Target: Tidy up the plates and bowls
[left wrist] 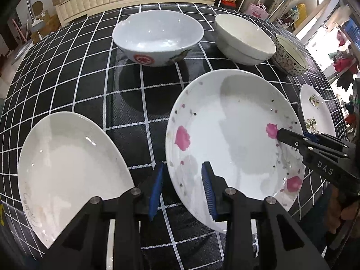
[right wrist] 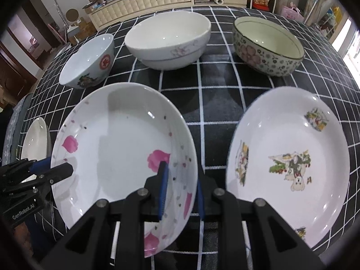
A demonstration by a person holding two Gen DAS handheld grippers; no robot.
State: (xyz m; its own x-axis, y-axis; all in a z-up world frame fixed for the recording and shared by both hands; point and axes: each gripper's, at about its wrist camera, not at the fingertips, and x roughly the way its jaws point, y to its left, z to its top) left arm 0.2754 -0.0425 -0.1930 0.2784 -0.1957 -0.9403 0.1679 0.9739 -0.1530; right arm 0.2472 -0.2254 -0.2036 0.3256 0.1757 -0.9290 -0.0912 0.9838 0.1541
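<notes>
Pink-flowered plate (right wrist: 117,148) rim sits between right hand-held gripper (right wrist: 181,191) pads.

The right gripper (left wrist: 283,138), at the right edge of the left wrist view, has white letters "DAS" on its black body. The left gripper (right wrist: 67,171), at the lower left of the right wrist view, says "CenRobot.AI". The blue-white bowl (left wrist: 157,38) has a red round sign with one mark inside, too small to read.
</notes>
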